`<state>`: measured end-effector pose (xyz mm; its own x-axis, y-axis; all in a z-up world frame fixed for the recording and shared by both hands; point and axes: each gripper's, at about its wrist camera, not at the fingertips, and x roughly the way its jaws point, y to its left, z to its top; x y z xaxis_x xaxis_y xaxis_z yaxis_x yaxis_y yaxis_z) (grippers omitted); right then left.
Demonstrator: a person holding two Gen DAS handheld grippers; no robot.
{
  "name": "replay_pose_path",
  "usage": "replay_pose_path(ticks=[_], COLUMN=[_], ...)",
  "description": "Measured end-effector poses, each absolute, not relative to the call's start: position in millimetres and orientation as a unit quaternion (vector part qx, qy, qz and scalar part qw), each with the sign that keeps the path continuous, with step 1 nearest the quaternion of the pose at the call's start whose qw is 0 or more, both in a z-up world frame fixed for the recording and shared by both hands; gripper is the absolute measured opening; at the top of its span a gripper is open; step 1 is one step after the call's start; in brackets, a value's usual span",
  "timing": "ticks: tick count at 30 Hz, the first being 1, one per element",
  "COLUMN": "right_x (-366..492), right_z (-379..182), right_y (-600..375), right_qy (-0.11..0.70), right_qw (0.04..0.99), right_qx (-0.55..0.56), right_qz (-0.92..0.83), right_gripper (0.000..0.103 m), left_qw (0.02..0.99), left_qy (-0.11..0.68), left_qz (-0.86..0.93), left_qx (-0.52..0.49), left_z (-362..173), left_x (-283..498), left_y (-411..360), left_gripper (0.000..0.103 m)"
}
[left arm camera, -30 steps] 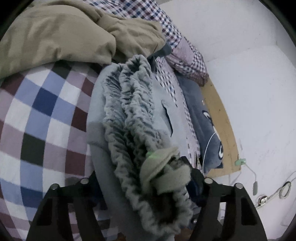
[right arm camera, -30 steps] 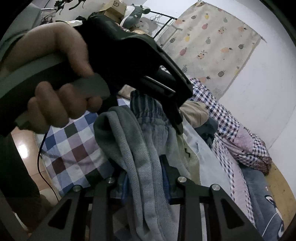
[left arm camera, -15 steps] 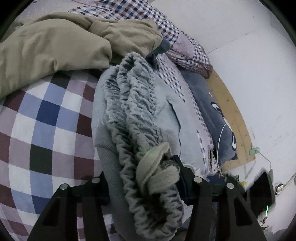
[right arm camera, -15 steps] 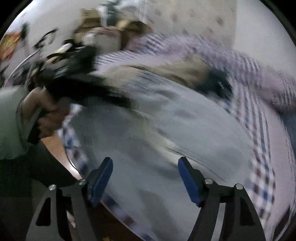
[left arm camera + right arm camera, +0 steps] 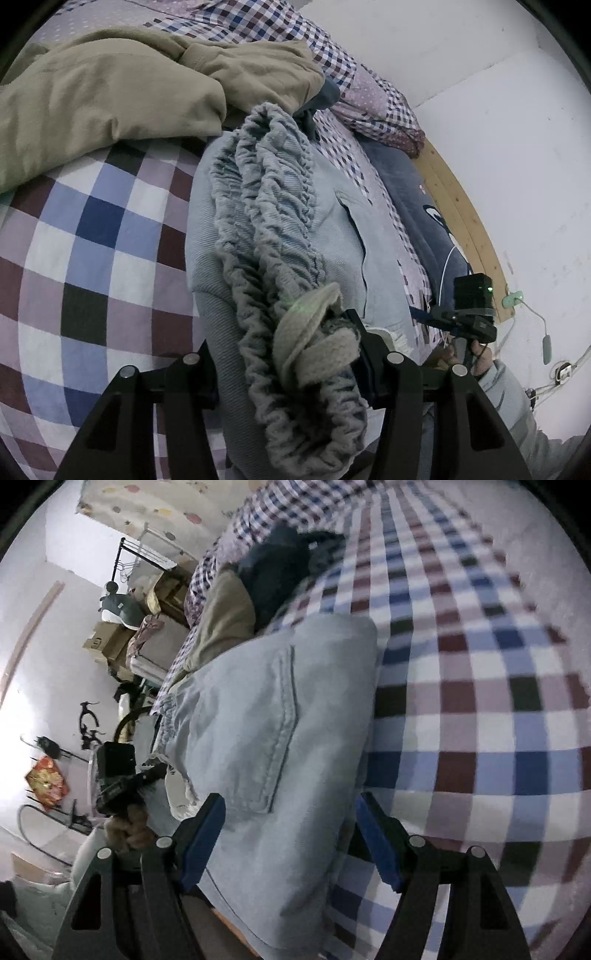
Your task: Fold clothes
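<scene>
Two grippers, one garment. Left gripper (image 5: 288,363) is clamped on the gathered elastic waistband (image 5: 273,221) of the light grey-blue corduroy trousers (image 5: 266,738), same hold as 1.0 s ago, a beige drawstring end (image 5: 314,332) bunched between its fingers. Right gripper (image 5: 291,838) differs: a second ago it pinched the trousers up in the air beside the left tool, half a second ago it was already spread wide in a blurred swing, now its blue-padded fingers (image 5: 203,834) stand apart, released, straddling the folded trouser body without gripping it. Trousers now lie flat on the checked blue, maroon and white bed sheet (image 5: 480,709), near the bed's close edge, pocket seam up; lower corner of the fabric overhangs that edge by the right gripper. In the left view the right tool (image 5: 471,314) and the hand (image 5: 476,356) holding it show at the far side of the trousers, by the wooden bed rail (image 5: 465,218). Crumpled khaki garment (image 5: 110,92) touches the waistband end; dark navy garment (image 5: 273,568) lies behind it. Open sheet to the right of the trousers in the right view, wide and bare; pile side is crowded
</scene>
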<state>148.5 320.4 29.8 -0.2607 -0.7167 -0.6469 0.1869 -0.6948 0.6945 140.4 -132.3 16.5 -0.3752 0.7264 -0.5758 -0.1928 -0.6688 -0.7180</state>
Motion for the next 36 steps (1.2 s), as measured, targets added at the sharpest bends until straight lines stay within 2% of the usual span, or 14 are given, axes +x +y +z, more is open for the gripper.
replay_pose_path(ticks=[8,13,20,24,25,26,29,31,32,36], right_x=[125.5,118.4,111.5,115.4,117.2,119.7,131.2,142.0,148.3,175.8], right_z=[3.0,1.6,6.6,12.5,15.4,18.9,32.2,43.1,49.0,73.4], right_y=[306.9,290.5,265.2,254.1,251.3,248.5,241.6,234.7,230.6,212.5], right_qy=[-0.264,-0.25,-0.239,-0.214,-0.205,-0.194,-0.161,-0.143,-0.134,-0.098], right_qw=[0.347,0.366,0.363,0.343,0.336,0.326,0.292,0.276,0.268,0.238], right_qx=[0.555,0.552,0.547,0.549,0.549,0.549,0.539,0.525,0.517,0.481], right_qz=[-0.709,-0.706,-0.715,-0.732,-0.737,-0.745,-0.773,-0.792,-0.802,-0.838], right_gripper=[0.077,0.082,0.091,0.09,0.086,0.075,0.054,0.044,0.039,0.031], left_qw=[0.298,0.302,0.3,0.292,0.289,0.287,0.277,0.27,0.266,0.243], left_qy=[-0.285,-0.285,-0.281,-0.275,-0.273,-0.271,-0.259,-0.25,-0.243,-0.206], left_qz=[0.777,0.776,0.777,0.78,0.781,0.782,0.791,0.798,0.802,0.822], left_qx=[-0.475,-0.475,-0.477,-0.481,-0.481,-0.482,-0.481,-0.478,-0.476,-0.471], left_z=[15.8,15.9,15.3,14.8,15.4,16.0,19.4,22.0,24.0,38.1], left_x=[143.2,144.1,144.0,145.2,145.7,146.2,149.1,152.0,154.1,167.6], left_y=[-132.8,-132.4,-129.6,-126.5,-125.7,-124.9,-121.2,-118.5,-116.5,-107.4], left_gripper=[0.057,0.058,0.058,0.058,0.058,0.058,0.058,0.057,0.056,0.053])
